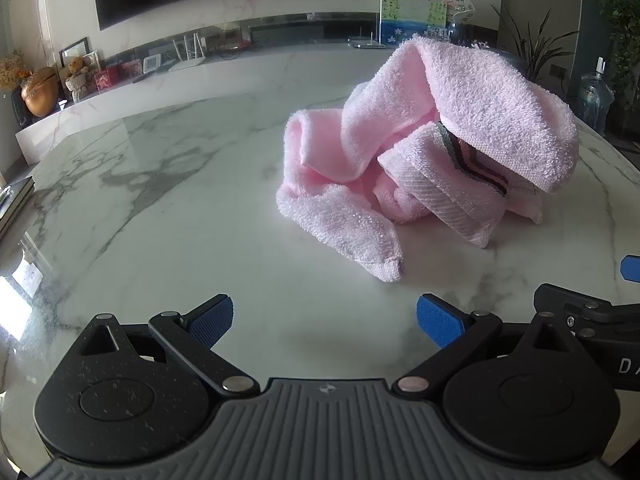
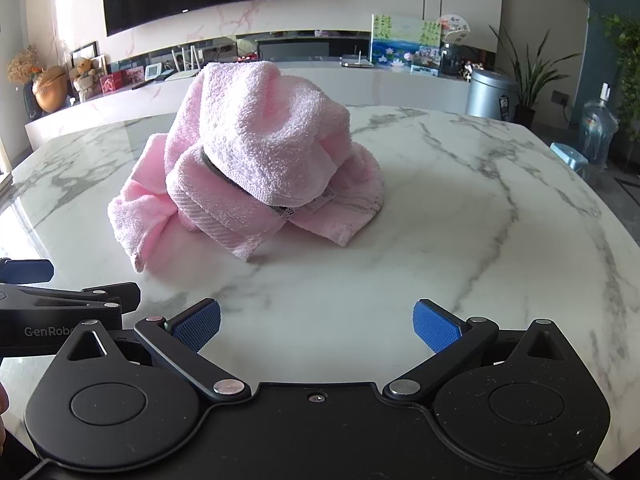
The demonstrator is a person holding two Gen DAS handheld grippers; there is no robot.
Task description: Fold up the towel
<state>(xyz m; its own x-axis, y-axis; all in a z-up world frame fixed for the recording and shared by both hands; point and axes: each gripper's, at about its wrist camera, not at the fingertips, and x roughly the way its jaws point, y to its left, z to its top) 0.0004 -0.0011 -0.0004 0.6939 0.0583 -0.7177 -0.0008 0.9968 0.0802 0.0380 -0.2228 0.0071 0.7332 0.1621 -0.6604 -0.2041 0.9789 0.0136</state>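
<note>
A pink towel lies crumpled in a heap on the white marble table, with a striped hem band showing at its front. In the left wrist view it sits ahead and to the right of my left gripper, which is open and empty above the table. In the right wrist view the towel sits ahead and to the left of my right gripper, also open and empty. One loose corner points toward the grippers. Neither gripper touches the towel.
The right gripper's side shows at the right edge of the left wrist view; the left gripper's side shows at the left edge of the right wrist view. Books lie at the table's left edge. A low cabinet with ornaments stands behind.
</note>
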